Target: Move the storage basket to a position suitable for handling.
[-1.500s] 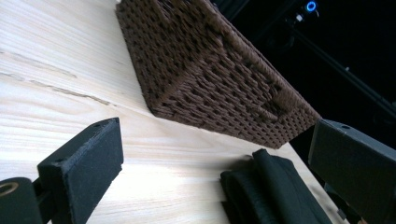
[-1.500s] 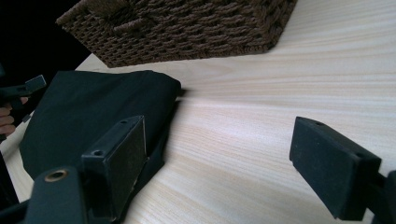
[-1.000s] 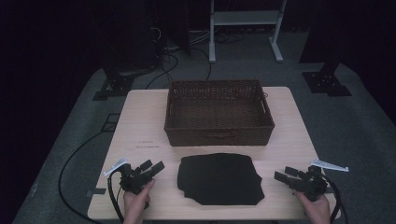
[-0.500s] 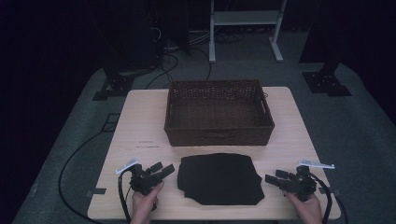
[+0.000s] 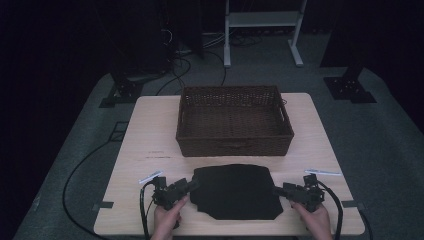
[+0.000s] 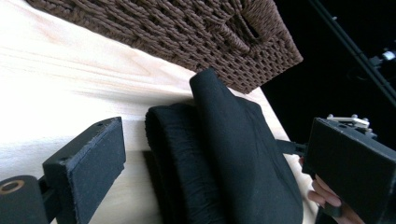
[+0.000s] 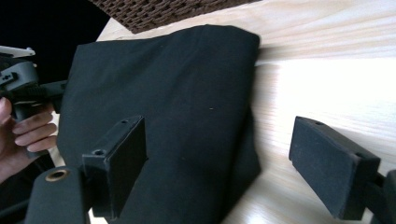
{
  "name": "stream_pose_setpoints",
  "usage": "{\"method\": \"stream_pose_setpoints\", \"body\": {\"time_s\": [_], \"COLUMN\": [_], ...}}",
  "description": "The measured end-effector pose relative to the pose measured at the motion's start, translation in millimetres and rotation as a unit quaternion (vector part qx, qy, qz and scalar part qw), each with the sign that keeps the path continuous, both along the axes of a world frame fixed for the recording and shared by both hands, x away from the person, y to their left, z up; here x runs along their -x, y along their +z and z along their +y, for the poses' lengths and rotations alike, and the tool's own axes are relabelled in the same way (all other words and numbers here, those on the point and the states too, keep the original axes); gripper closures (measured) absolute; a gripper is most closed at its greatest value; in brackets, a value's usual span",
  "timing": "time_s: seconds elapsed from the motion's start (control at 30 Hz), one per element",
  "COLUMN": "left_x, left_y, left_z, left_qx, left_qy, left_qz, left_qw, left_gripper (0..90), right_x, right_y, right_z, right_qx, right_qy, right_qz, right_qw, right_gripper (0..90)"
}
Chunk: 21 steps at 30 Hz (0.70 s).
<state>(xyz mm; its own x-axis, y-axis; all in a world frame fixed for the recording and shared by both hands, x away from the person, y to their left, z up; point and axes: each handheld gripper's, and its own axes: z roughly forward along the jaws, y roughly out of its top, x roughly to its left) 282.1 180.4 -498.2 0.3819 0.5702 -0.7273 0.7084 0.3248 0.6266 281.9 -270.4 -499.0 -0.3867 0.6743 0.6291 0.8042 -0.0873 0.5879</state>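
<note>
**Two open tools flank a folded black cloth**

The left tool (image 5: 189,186) rests low on the table (image 5: 150,125), its jaws spread wide. In the left gripper view the folded edge of the black cloth (image 6: 224,154) lies between the two jaws, nearer the far one, with bare wood showing beside the near jaw; whether either pad touches the fabric cannot be told. The right tool (image 5: 278,190) is also wide open. In the right gripper view one jaw sits over the cloth (image 7: 159,107) and the other over the pale table (image 7: 327,70), so the cloth's edge runs between them; contact cannot be told here either.

From the high view the cloth (image 5: 235,192) lies flat near the front edge of the table, directly between the two tools, its left border at the left tool's tip and its right border at the right tool's tip. A brown wicker basket (image 5: 234,146) stands just behind the cloth, towards the table's far side. A hand (image 5: 167,220) grips each tool from below.
</note>
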Motion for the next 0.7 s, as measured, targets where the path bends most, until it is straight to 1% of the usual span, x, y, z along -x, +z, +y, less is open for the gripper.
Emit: {"method": "stream_pose_setpoints", "body": {"time_s": [0.03, 0.13, 0.2, 0.27, 0.33, 0.43, 0.47, 0.5, 0.6, 0.7], "left_x": [0.3, 0.6, -0.2, -0.6, -0.9, -1.1, -1.1, -1.0, 0.8, 4.2], "left_y": [0.2, 0.6, -0.8, -2.8, -5.3, -8.5, -9.8, -10.3, -10.3, -10.2], "left_z": [-2.5, -10.8, -14.7, -17.2, -19.5, -22.2, -22.7, -23.8, -26.6, -30.6], "left_qx": [0.0, -0.018, -0.026, -0.042, -0.049, -0.051, -0.049, -0.046, -0.05, -0.049], "left_qy": [0.001, 0.001, 0.0, -0.001, -0.005, -0.013, -0.016, -0.015, -0.022, -0.028], "left_qz": [-0.001, 0.001, 0.004, 0.011, 0.017, 0.031, 0.027, 0.025, 0.022, 0.023], "left_qw": [1.0, 0.9998, 0.9996, 0.999, 0.9986, 0.9981, 0.9983, 0.9985, 0.9982, 0.9981], "left_gripper": [3.8, 3.7, 3.7, 3.7, 3.7, 3.7, 3.8, 4.0, 4.0, 4.0], "right_x": [-0.4, -1.5, -1.8, -2.1, -2.8, -3.8, -4.1, -4.0, -3.8, -3.1], "right_y": [-0.5, -2.4, -2.9, -2.9, -3.6, -3.3, -3.6, -3.6, -4.1, -4.7], "right_z": [1.9, 5.6, 7.1, 8.8, 10.7, 13.9, 15.2, 16.6, 21.1, 24.7], "right_qx": [0.002, 0.004, 0.003, 0.001, -0.004, -0.007, -0.01, -0.013, -0.019, -0.018], "right_qy": [0.001, -0.001, -0.004, -0.007, -0.006, -0.006, -0.006, -0.006, -0.005, -0.005], "right_qz": [0.004, 0.01, 0.009, 0.012, 0.013, 0.02, 0.02, 0.026, 0.03, 0.026], "right_qw": [1.0, 0.9999, 0.9999, 0.9999, 0.9999, 0.9998, 0.9997, 0.9996, 0.9994, 0.9995], "right_gripper": [18.2, 18.3, 19.3, 20.0, 20.7, 21.1, 21.6, 22.8, 23.7, 25.5]}}
